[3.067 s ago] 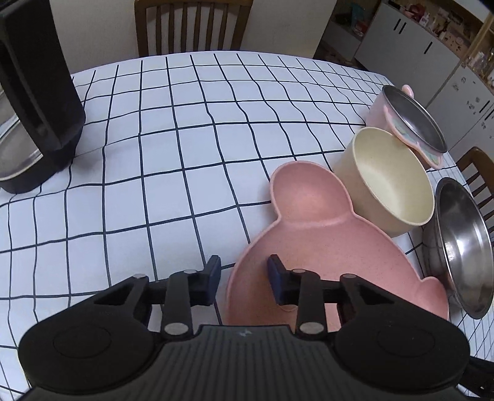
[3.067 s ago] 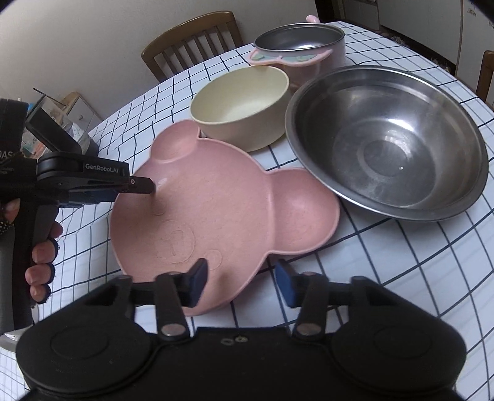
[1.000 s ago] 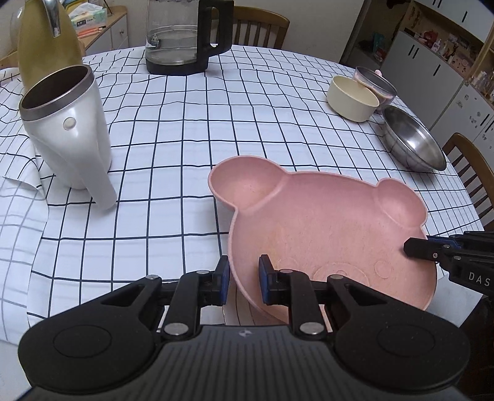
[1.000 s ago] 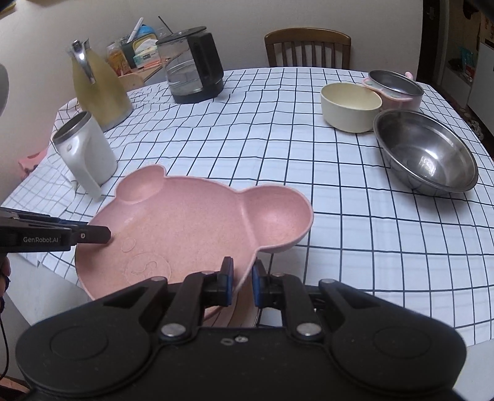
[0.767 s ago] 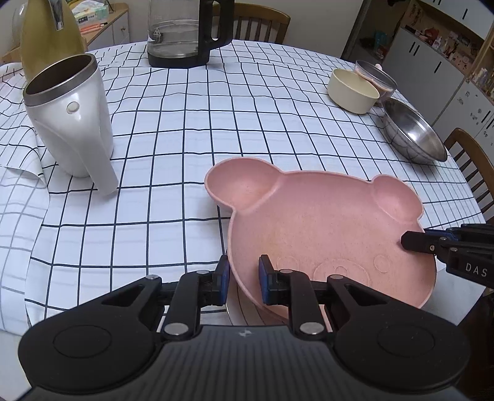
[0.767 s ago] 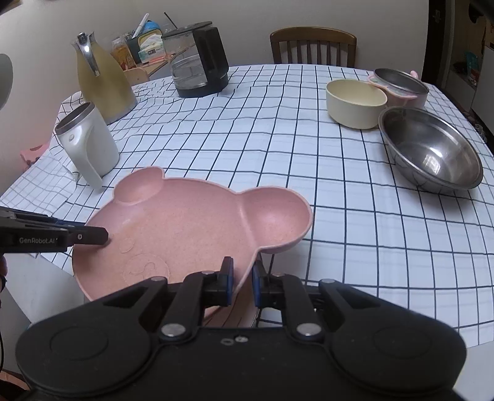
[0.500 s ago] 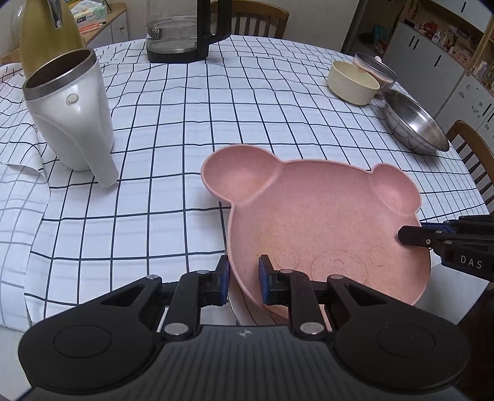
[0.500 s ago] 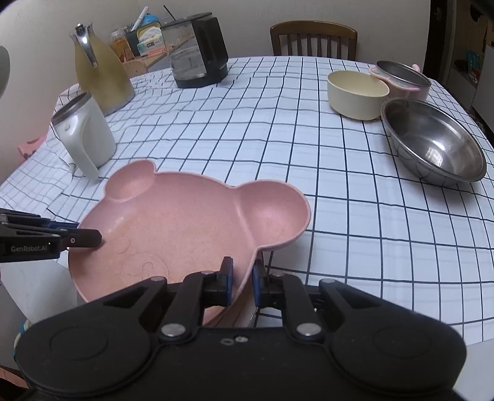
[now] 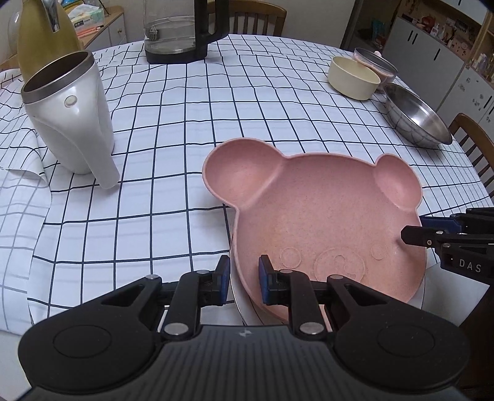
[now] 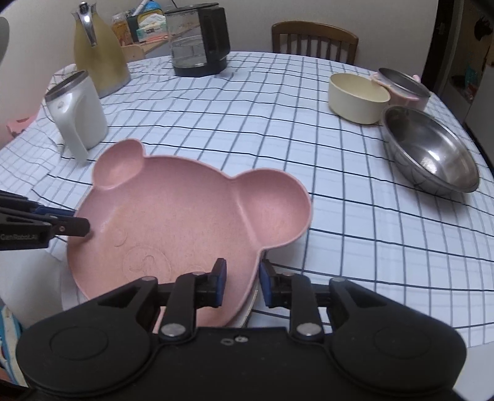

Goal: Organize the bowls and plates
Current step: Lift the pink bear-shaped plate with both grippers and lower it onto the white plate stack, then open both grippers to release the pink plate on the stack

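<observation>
A pink bear-shaped plate [image 9: 327, 222] rests at the table's near edge, on top of a white plate whose rim [image 9: 239, 303] shows beneath it. It also shows in the right wrist view [image 10: 185, 222]. My left gripper [image 9: 244, 276] straddles the plate's left rim with its jaws slightly parted. My right gripper [image 10: 242, 282] straddles the right rim, jaws also slightly parted. A cream bowl [image 9: 353, 78], a pink steel-lined bowl [image 9: 375, 61] and a steel bowl [image 9: 416, 115] stand at the far right.
A white jug [image 9: 69, 114], a yellow-green thermos [image 9: 43, 34] and a black-based glass kettle [image 9: 182, 29] stand on the left and back of the checked tablecloth [image 9: 185, 123]. Wooden chairs stand behind [image 10: 315, 38] and to the right [image 9: 475, 148].
Both grippers brought the pink plate down and toward the near edge, onto the white plate. Their jaws, earlier clamped on the rim, now stand wider apart.
</observation>
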### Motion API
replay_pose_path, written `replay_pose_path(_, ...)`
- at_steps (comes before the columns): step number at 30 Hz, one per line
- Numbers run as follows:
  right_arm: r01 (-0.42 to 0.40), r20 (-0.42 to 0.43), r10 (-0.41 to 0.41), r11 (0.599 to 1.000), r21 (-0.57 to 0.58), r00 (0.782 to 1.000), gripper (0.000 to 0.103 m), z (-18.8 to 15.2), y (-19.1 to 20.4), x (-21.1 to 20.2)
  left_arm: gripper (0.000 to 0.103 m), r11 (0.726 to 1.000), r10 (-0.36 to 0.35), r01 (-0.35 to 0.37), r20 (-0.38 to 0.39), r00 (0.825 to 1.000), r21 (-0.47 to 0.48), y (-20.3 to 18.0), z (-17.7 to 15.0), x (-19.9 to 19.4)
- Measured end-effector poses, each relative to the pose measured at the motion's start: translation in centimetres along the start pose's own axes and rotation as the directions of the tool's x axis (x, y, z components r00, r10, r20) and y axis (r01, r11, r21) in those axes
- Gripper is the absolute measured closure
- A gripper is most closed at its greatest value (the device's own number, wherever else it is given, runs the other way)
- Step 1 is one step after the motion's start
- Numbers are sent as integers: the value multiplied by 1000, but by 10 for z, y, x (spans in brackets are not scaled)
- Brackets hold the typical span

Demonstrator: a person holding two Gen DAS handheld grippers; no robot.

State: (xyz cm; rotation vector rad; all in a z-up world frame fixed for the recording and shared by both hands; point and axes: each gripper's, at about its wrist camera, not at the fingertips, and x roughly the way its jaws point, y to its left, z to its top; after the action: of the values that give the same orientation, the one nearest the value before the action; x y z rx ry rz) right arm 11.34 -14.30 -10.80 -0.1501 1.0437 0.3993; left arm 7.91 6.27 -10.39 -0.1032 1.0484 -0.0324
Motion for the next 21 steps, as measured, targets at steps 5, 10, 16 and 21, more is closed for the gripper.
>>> replay_pose_path(5, 6, -1, -6, 1000, 16, 1000, 78, -1, -3, -5, 84, 1000, -2, 2, 15, 1000, 3, 0, -1, -6)
replay_pose_path(10, 2, 15, -3, 1000, 29, 1000, 75, -3, -2, -16, 84, 1000, -9, 8, 54, 998, 16, -4, -2, -20)
replay_pose_path(16, -1, 57, -1, 1000, 27, 998, 62, -1, 4, -36, 84, 999, -38, 34, 108, 993, 40, -14, -2, -40)
replay_pose_path(21, -9, 101, 5, 999, 39, 995, 56, 3, 8, -54, 84, 997, -61, 53, 149, 987, 61, -24, 2, -55)
